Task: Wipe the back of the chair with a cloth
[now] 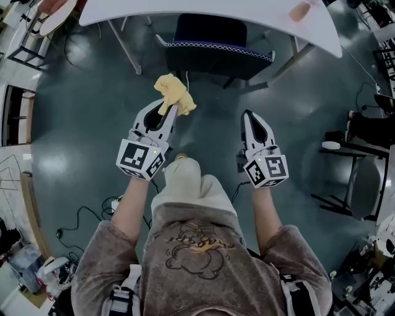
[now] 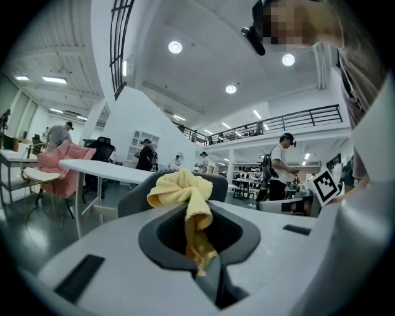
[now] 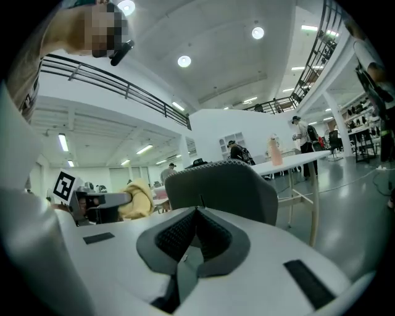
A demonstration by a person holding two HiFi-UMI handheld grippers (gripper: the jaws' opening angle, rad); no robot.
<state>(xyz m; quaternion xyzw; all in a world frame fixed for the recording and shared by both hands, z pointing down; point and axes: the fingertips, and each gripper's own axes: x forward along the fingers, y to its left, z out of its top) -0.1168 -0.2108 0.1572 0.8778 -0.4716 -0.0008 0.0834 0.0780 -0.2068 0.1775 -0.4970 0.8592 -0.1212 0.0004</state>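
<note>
In the head view a dark chair (image 1: 213, 46) with a stitched back rim stands tucked under a white table, straight ahead of both grippers. My left gripper (image 1: 168, 112) is shut on a crumpled yellow cloth (image 1: 174, 92), which bunches up past its tips a short way from the chair's back. The left gripper view shows the cloth (image 2: 183, 192) pinched in the left gripper (image 2: 200, 250), with the grey chair back (image 2: 217, 183) just behind. My right gripper (image 1: 248, 115) is shut and holds nothing; in its own view the right gripper (image 3: 196, 213) points at the chair back (image 3: 225, 185).
The white table (image 1: 210, 12) spans the top of the head view, with a pink bottle (image 1: 300, 10) on it. Cables (image 1: 92, 213) trail over the floor at left. A dark desk (image 1: 358, 148) stands at right. Several people (image 2: 281, 163) stand far behind.
</note>
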